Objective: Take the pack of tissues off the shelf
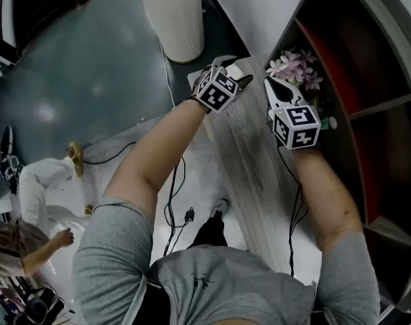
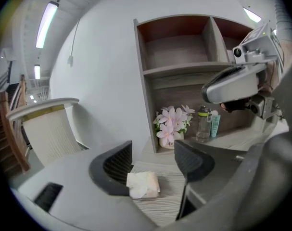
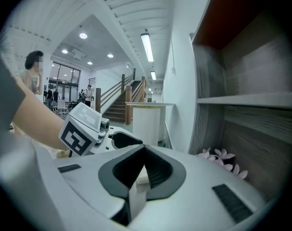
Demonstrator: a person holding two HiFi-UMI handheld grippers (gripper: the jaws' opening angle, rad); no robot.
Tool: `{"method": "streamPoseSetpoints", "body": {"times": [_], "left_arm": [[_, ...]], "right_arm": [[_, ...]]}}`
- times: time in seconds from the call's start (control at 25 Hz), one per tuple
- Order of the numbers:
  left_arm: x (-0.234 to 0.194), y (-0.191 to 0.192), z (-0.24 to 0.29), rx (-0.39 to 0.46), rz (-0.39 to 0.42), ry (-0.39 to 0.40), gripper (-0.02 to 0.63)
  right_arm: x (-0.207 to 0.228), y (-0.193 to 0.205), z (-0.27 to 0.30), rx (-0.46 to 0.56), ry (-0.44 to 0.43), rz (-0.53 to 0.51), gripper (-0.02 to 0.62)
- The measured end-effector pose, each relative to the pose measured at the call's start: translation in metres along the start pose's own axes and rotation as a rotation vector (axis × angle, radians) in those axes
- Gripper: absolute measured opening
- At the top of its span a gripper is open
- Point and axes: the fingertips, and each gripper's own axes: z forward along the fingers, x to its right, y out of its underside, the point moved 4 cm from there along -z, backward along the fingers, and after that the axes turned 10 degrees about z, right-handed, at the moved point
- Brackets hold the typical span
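Observation:
The pack of tissues (image 2: 143, 185), white and crumpled, lies on the grey wood desk (image 1: 249, 161) in front of the shelf unit (image 2: 179, 69). In the left gripper view it sits low between the jaws, nearer the left one, with neither pad touching it. My left gripper (image 2: 153, 150) is open above it and also shows in the head view (image 1: 231, 72). My right gripper (image 3: 145, 150) has its tips together with nothing held. In the head view it hovers (image 1: 271, 84) beside the pink flowers (image 1: 293, 66).
On the lowest shelf stand a pot of pink flowers (image 2: 171, 126), a clear bottle (image 2: 203, 124) and a green tube (image 2: 215, 124). A white ribbed bin (image 1: 175, 15) stands past the desk's end. Cables (image 1: 175, 195) hang off the desk; a person (image 1: 36, 181) is at the left.

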Motion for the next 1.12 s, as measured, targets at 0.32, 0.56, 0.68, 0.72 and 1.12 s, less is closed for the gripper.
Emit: {"method": "streamPoseSetpoints", "body": {"times": [0.32,0.56,0.68,0.72,1.12], "left_arm": [[0.013,-0.061,-0.070,0.119,-0.063,-0.045,0.196],[0.052,-0.104,-0.134,0.167,-0.084,-0.054,0.115],[0.077,-0.127,-0.168,0.203,-0.109,-0.064,0.094],[0.086,-0.135,-0.179,0.213,-0.120,-0.069,0.083],[0.204,-0.221,-0.286,0.322,-0.128,-0.095,0.011]], "right_arm": [[-0.016,-0.046,-0.062,0.070,-0.002,-0.026,0.008],[-0.034,-0.071,-0.131,0.101,-0.032,-0.055,0.008],[-0.042,-0.082,-0.172,0.120,-0.049,-0.060,0.008],[-0.044,-0.085,-0.186,0.126,-0.054,-0.063,0.008],[-0.069,-0.078,-0.335,0.166,-0.074,-0.052,0.008]]}}
